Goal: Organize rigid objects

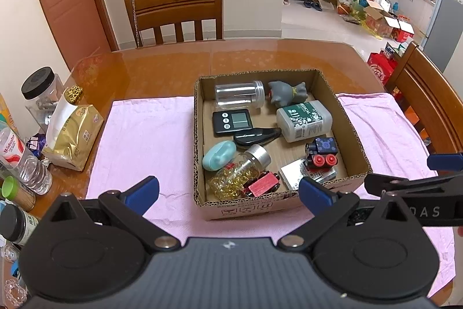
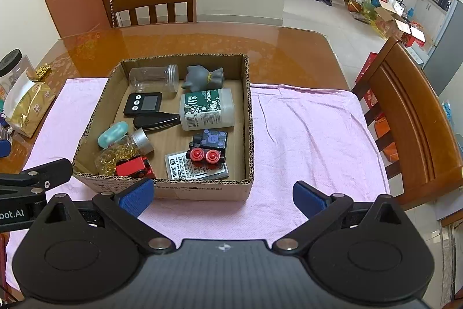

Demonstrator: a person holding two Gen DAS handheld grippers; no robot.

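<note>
Both of my claws, left gripper [image 1: 228,191] and right gripper [image 2: 222,194], gape wide with nothing held, hovering at the near edge of the cardboard box [image 1: 351,132] where the toy train [image 1: 321,154], medical bottle [image 1: 303,120] and the other objects lie on the pink cloth [image 1: 144,141].

Right tool [image 2: 222,197] gapes empty before filled box [image 2: 202,188].

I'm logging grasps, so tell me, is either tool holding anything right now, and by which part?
Nothing is held. The left tool and the right tool are both open and empty, short of the cardboard box.
</note>
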